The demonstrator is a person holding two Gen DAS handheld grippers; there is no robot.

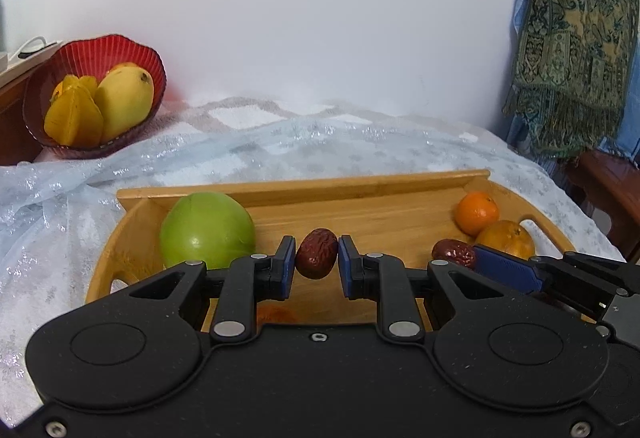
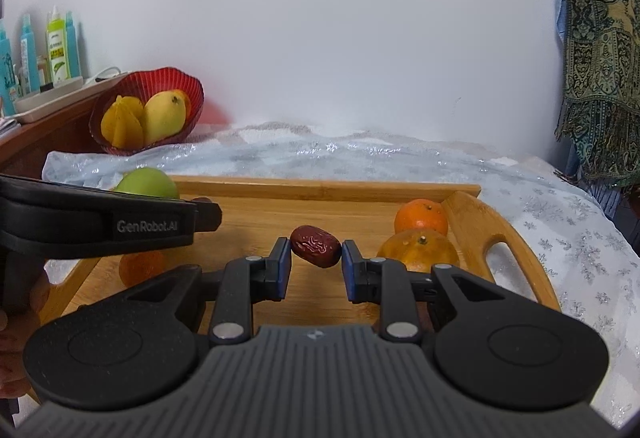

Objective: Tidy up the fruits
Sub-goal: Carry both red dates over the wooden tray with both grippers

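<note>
A: Where were the two red dates, relative to the jaws?

B: Each sat between a pair of jaws, pinched. The left gripper [image 1: 317,258] held one red date [image 1: 317,253] with its long axis upright, running across the line of the fingers, pads pressing its two flanks. The right gripper [image 2: 316,258] held a second date [image 2: 316,246] lying sideways, its long axis spanning from pad to pad, tilted slightly down toward the right pad.

A: And what lay beyond them?

B: Both dates hung above the wooden tray [image 1: 360,184], apparently clear of its floor. Ahead and left of the left jaws was a green fruit [image 1: 207,230]; ahead and right of the right jaws, two oranges [image 2: 419,238]. Far ahead and to the left, past the tray on the bed, stood the red bowl [image 1: 132,50] with yellow fruit.

A: Which hand was nearer that bowl?

B: The left, by my judgement; its date would likely travel forward and leftward first.
</note>
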